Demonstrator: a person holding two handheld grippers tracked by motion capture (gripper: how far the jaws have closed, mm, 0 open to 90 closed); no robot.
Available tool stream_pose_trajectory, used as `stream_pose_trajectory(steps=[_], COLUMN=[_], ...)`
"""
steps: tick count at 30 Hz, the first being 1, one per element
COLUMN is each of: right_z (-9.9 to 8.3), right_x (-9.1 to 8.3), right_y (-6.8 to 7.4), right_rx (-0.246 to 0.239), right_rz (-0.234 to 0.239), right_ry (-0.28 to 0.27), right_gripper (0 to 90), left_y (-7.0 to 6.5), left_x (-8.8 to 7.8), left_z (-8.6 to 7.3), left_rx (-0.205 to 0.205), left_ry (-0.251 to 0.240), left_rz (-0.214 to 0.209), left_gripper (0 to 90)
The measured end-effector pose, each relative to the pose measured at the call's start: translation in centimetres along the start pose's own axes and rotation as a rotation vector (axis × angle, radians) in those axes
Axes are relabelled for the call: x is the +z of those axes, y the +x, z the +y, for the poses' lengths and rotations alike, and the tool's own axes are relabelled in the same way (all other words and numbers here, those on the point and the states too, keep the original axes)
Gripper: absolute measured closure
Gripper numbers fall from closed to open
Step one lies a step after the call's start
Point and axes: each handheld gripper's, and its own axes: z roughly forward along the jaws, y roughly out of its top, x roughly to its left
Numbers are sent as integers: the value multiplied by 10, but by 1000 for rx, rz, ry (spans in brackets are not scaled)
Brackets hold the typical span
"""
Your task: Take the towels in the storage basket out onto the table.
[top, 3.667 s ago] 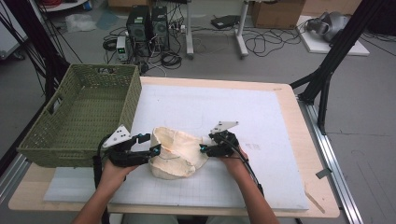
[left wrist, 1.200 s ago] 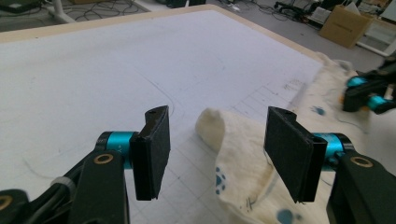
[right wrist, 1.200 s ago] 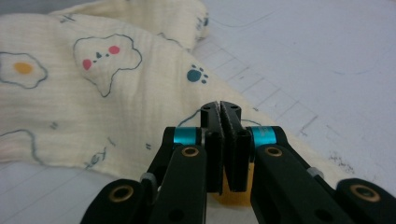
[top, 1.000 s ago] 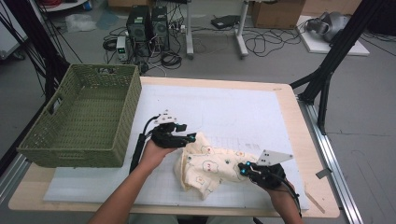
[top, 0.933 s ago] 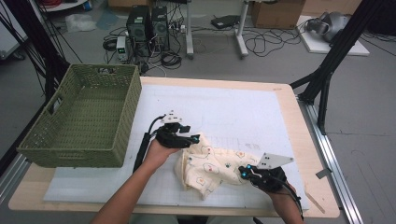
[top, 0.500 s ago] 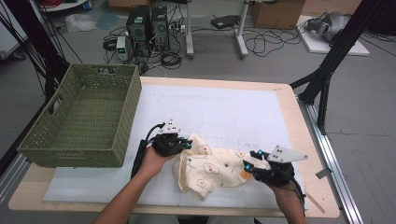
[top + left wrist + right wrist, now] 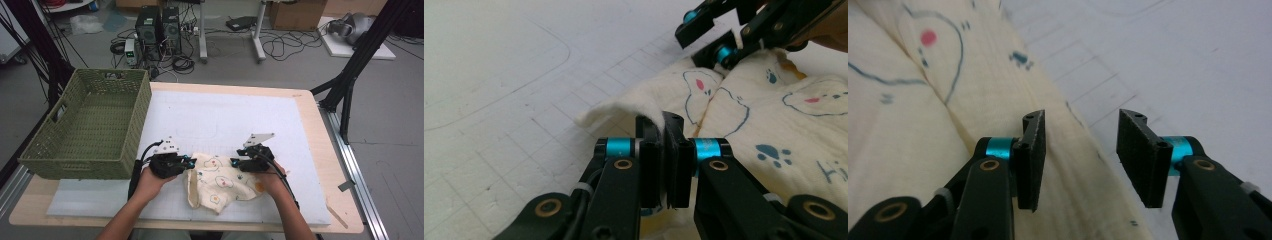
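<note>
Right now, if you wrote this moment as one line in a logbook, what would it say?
left gripper: shut on cloth edge | right gripper: open over cloth's far edge | basket: left of cloth | cloth: crumpled on white mat

**Cloth between my two grippers, basket off to the left**

The cloth [image 7: 222, 180] lies on the mat [image 7: 225, 120] at the near middle of the table [image 7: 320, 130]. My left gripper [image 7: 189, 162] sits at its left edge, my right gripper [image 7: 235, 163] over its upper right part. The basket [image 7: 90, 130] stands on the table's left side, just left of my left gripper. Beyond the table's far edge, computer towers [image 7: 160, 22] stand on the floor.
</note>
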Motion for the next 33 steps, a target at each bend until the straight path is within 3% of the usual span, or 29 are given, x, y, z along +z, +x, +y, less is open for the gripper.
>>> stream_pose_trajectory(steps=[2,3,5,7,11,12,15,17,18,20,23,27,33], right_z=[0,0,2,6,13,15,14,11,11,9,5,-9,-42], right_x=[6,6,6,6,1,-1,0,1,0,-7,-27,-49,-67], right_y=[1,1,5,9,-4,-6,-10,-11,-12,-13,-17,-20,-21], right_rx=[-25,-25,-68,-109,-73,-66,-72,-45,-52,-21,43,88,131], right_rz=[-4,23,29,-53,-217,-274,-343,-339,-349,-354,-345,-347,-341], right_ry=[19,19,29,51,-9,-24,-14,1,-10,-50,-123,-190,-196], right_gripper=[575,679,854,863,864,862,853,771,714,636,625,607,590], left_y=[0,0,-1,-1,-4,-4,-5,-3,1,7,14,20,32], left_x=[0,0,0,0,5,7,11,10,9,6,0,-2,16], left_z=[-1,-2,-3,-3,-4,-5,-6,-4,-3,0,8,23,44], left_rx=[-4,-8,-5,-4,-4,-6,-18,-37,-50,-75,-95,-86,-67], left_ry=[2,2,9,20,51,56,68,48,34,4,-37,-62,-33], left_rz=[-5,-9,-16,-18,-26,-27,-22,8,20,42,49,68,124], left_gripper=[860,860,859,856,827,784,624,548,504,474,444,439,430])
